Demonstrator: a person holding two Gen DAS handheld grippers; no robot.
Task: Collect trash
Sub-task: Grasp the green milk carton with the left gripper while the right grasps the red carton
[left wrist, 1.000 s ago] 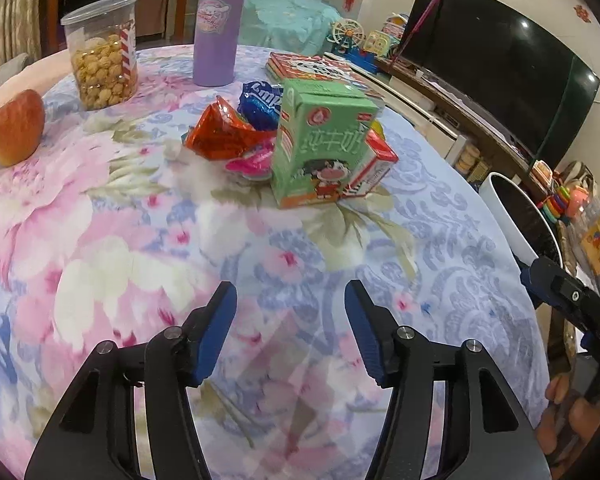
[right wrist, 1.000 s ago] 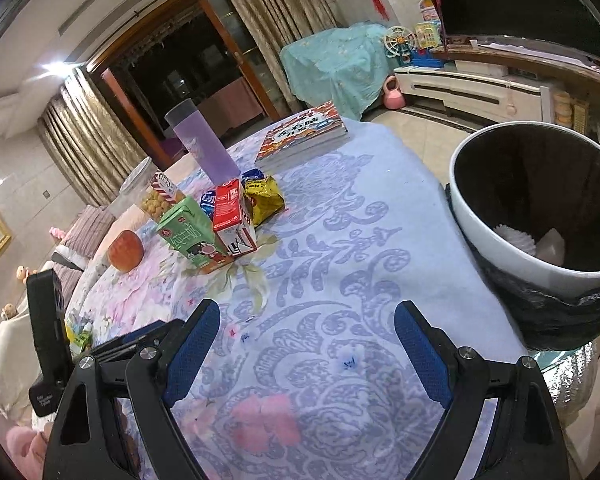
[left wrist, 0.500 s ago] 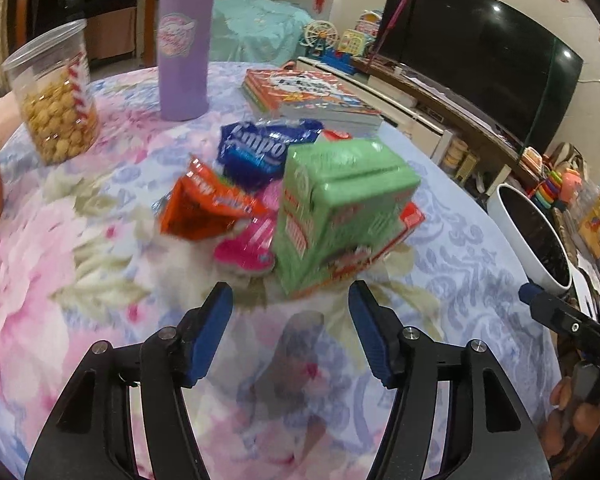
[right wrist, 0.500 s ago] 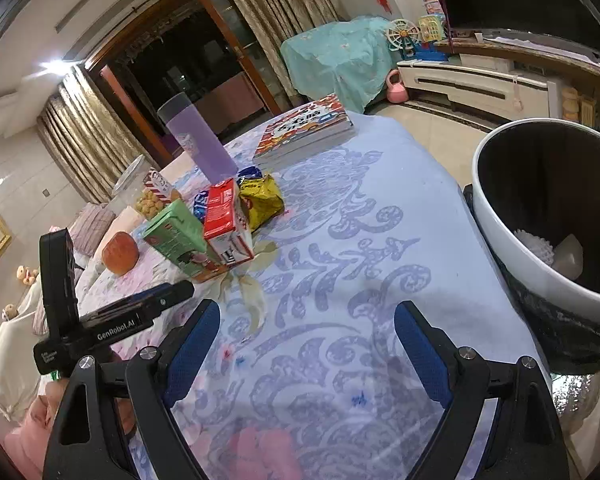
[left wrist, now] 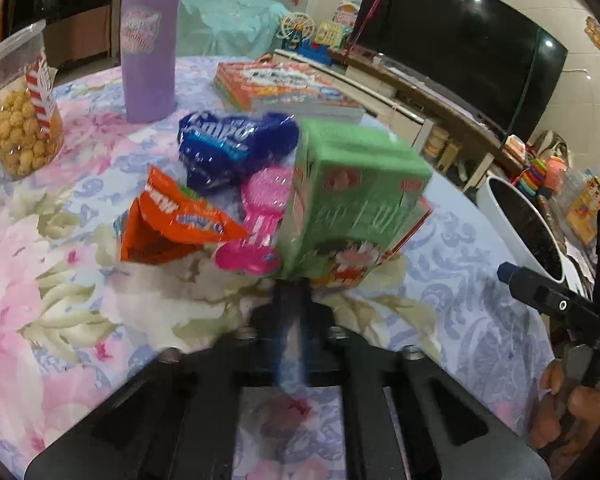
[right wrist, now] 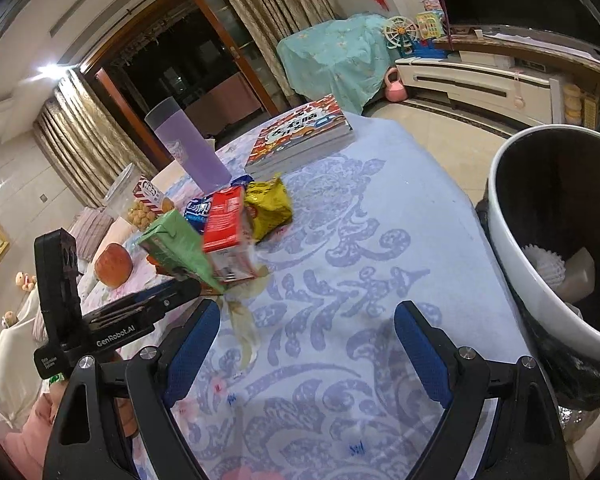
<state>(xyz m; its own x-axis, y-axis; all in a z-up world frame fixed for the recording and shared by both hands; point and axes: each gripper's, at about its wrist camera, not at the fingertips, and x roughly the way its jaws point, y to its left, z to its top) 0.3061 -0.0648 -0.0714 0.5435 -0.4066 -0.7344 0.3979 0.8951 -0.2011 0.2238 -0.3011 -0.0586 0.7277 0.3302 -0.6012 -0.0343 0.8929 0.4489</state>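
A green milk carton (left wrist: 352,200) stands tilted in a heap of trash on the flowered tablecloth, with an orange wrapper (left wrist: 172,220), a blue wrapper (left wrist: 228,148) and a pink wrapper (left wrist: 260,224) beside it. My left gripper (left wrist: 292,292) is shut, its blurred tips pinching the carton's lower corner. In the right wrist view the green carton (right wrist: 176,248) leans against a red carton (right wrist: 228,232) and a yellow bag (right wrist: 268,204). My right gripper (right wrist: 304,356) is open and empty over the tablecloth. The bin (right wrist: 500,216) stands to its right.
A purple tumbler (left wrist: 150,40), a snack jar (left wrist: 20,112) and a book (left wrist: 284,88) stand behind the heap. An apple (right wrist: 114,266) lies at the left. The bin (left wrist: 496,216) sits off the table's right edge, with white scraps inside.
My left gripper moved forward to the heap and closed on the green carton's lower corner; the carton has tipped. My right gripper drifted slightly and stays open.
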